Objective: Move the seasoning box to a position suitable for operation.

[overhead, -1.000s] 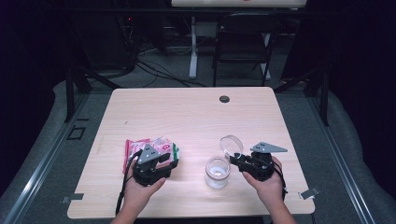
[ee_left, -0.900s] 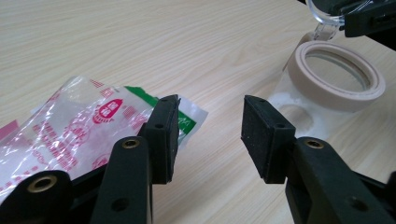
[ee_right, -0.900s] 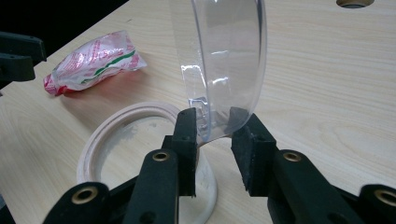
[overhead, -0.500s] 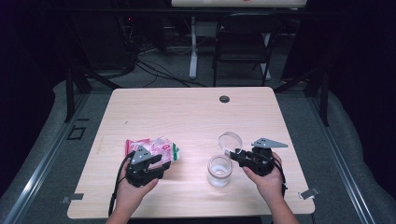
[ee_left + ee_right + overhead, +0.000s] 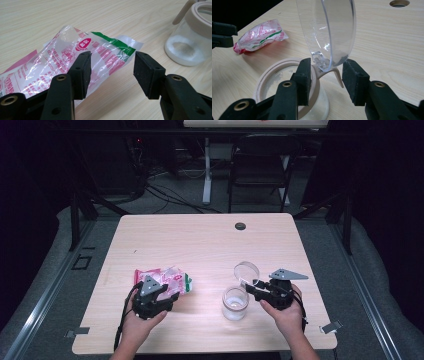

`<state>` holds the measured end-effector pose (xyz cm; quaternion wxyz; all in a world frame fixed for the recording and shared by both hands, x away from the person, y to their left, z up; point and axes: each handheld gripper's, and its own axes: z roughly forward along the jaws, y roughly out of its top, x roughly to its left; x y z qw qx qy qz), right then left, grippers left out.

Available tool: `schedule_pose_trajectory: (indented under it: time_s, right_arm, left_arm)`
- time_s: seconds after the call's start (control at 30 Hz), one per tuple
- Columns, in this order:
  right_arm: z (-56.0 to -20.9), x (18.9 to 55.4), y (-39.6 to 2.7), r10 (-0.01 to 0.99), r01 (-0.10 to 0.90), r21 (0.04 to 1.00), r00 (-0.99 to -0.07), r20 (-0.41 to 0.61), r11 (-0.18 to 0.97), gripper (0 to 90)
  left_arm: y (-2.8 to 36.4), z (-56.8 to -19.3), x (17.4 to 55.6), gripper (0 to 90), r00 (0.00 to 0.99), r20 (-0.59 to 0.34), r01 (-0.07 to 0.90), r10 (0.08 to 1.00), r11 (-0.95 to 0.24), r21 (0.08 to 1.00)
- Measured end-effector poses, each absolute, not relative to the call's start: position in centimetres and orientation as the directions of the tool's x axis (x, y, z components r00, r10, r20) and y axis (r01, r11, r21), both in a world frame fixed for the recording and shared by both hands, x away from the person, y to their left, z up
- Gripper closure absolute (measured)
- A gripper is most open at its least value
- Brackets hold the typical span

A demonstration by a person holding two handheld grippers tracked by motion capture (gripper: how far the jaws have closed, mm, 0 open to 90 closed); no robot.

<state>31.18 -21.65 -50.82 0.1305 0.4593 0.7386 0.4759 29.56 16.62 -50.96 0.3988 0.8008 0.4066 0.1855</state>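
Desk [image 5: 210, 245] of pale wood held two things, and a person worked at the near edge with a tool in each hand. On the left lay a crinkly plastic bag [image 5: 167, 281] with pink and green print, flat on the wood. The left tool [image 5: 162, 296] sat at the bag's near end. Its jaws had just been opening, and in the left gripper view the bag [image 5: 75, 57] lay past the left pad and partly between the two, with a clear gap on the right, so nothing was pinched. It looked as if the bag had just been let go, or was about to be grabbed again. To the right stood a small glass jar [image 5: 235, 302] with white powder at the bottom. Its clear lid [image 5: 247, 270] was flipped up on a hinge, so the mouth was open, maybe ready for filling from the bag. The right tool [image 5: 250, 287] was at that hinge. Its jaws had just been opening too, and the lid [image 5: 329, 30] stood up between the wide pads, free on both sides.
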Motion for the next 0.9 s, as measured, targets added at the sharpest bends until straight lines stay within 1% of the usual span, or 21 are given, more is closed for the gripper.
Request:
schedule_pose_trajectory:
  time_s: [0.13, 0.33, 0.5, 0.73, 0.9]
  right_arm:
    - [-50.8, 31.1, -21.6, 0.801, 0.551, 0.824, -0.548, 0.239, 0.132, 57.4]
    - [-50.8, 30.8, -21.6, 0.801, 0.546, 0.828, -0.549, 0.238, 0.128, 55.8]
    - [-50.8, 30.4, -21.8, 0.804, 0.547, 0.828, -0.543, 0.242, 0.120, 55.0]
    - [-50.7, 29.5, -22.5, 0.810, 0.539, 0.834, -0.537, 0.234, 0.116, 53.9]
    - [-50.7, 28.8, -23.0, 0.819, 0.533, 0.839, -0.525, 0.231, 0.105, 53.2]
  left_arm:
    - [16.2, -51.3, 29.6, 47.8, 0.604, -0.014, 0.505, 0.797, -0.370, 0.780]
    - [15.6, -51.7, 29.9, 43.8, 0.627, 0.001, 0.507, 0.779, -0.409, 0.759]
    - [14.9, -52.1, 30.3, 41.5, 0.625, 0.047, 0.497, 0.779, -0.443, 0.746]
    - [13.7, -52.6, 30.8, 41.5, 0.620, 0.131, 0.474, 0.774, -0.502, 0.723]
    - [12.6, -52.9, 31.1, 41.0, 0.629, 0.168, 0.456, 0.759, -0.536, 0.710]
